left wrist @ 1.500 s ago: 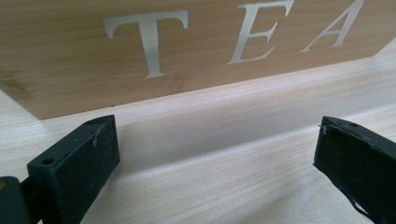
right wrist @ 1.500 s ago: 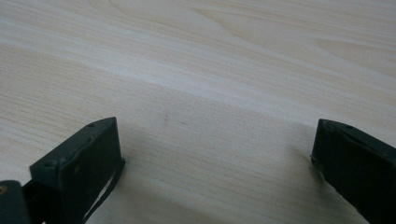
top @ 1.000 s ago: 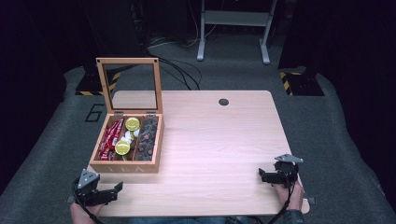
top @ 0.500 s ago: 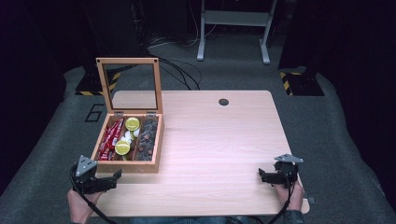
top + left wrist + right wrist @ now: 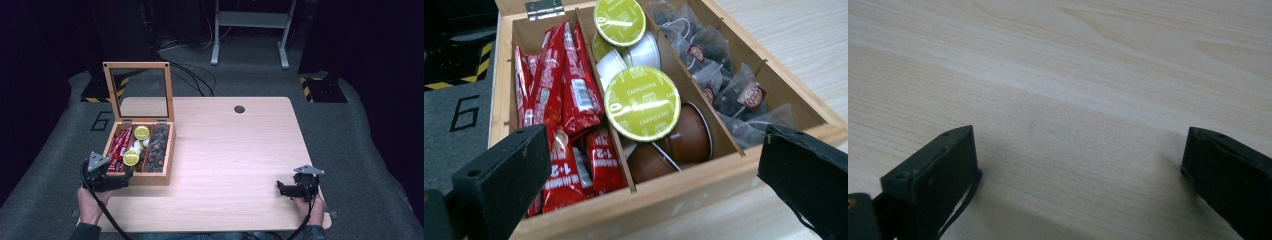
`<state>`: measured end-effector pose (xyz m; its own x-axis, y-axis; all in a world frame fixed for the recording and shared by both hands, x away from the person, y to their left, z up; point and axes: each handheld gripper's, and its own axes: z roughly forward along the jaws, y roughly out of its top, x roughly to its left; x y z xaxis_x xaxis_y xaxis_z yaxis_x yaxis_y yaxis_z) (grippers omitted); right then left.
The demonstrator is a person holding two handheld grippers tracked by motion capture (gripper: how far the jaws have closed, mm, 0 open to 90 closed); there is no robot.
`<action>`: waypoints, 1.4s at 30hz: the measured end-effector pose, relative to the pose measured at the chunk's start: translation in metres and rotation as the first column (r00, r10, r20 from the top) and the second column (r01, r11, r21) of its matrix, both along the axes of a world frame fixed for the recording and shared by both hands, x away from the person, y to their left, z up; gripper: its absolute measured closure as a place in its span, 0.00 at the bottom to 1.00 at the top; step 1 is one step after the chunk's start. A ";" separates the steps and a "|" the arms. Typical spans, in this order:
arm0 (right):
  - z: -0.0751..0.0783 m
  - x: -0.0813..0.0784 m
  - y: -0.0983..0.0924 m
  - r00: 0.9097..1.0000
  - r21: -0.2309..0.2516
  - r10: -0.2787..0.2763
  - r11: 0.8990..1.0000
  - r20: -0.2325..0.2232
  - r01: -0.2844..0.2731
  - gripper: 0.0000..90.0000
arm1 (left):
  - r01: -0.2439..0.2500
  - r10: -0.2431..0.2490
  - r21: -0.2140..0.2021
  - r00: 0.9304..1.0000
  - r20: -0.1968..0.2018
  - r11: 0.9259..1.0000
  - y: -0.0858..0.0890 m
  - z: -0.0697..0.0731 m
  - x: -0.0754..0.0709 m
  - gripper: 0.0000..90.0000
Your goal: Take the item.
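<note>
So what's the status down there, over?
Left claw open at the wooden box. Right claw open over bare table. Box lid up, nothing blocking.

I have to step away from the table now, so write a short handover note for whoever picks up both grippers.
Left gripper: open, at the near edge of the wooden box, holding nothing.
Right gripper: open over bare table, holding nothing.
Box: lid up; red sachets, capsules and tea bags lie in three separate compartments.
Done: box opened.
Left: probably pick an item; nothing is out yet.
</note>
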<state>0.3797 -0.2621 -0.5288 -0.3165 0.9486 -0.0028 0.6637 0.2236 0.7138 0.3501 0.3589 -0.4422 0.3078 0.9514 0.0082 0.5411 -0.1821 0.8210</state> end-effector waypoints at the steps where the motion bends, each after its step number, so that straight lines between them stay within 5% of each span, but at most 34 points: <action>1: 0.000 0.000 0.000 1.000 0.000 0.000 1.000 0.000 0.000 0.01 | 0.004 -0.004 0.001 1.000 -0.002 1.000 0.000 0.001 0.002 0.00; 9: 0.000 0.000 0.000 1.000 0.000 0.005 1.000 0.001 -0.005 0.02 | 0.010 -0.010 0.004 1.000 0.001 1.000 -0.005 0.004 0.019 0.05; 21: 0.000 -0.001 0.000 1.000 -0.001 0.011 1.000 0.000 -0.011 0.03 | 0.018 -0.016 0.033 0.998 -0.060 0.999 -0.013 -0.006 0.046 0.23; 32: 0.000 -0.001 0.000 1.000 -0.001 0.011 1.000 0.000 -0.011 0.03 | 0.001 0.009 0.098 0.995 -0.099 0.995 -0.019 -0.011 0.054 0.29; 42: 0.000 -0.001 0.000 1.000 0.000 0.010 1.000 0.000 -0.010 0.03 | 0.001 0.012 0.111 0.993 -0.118 0.994 -0.020 -0.014 0.058 0.38</action>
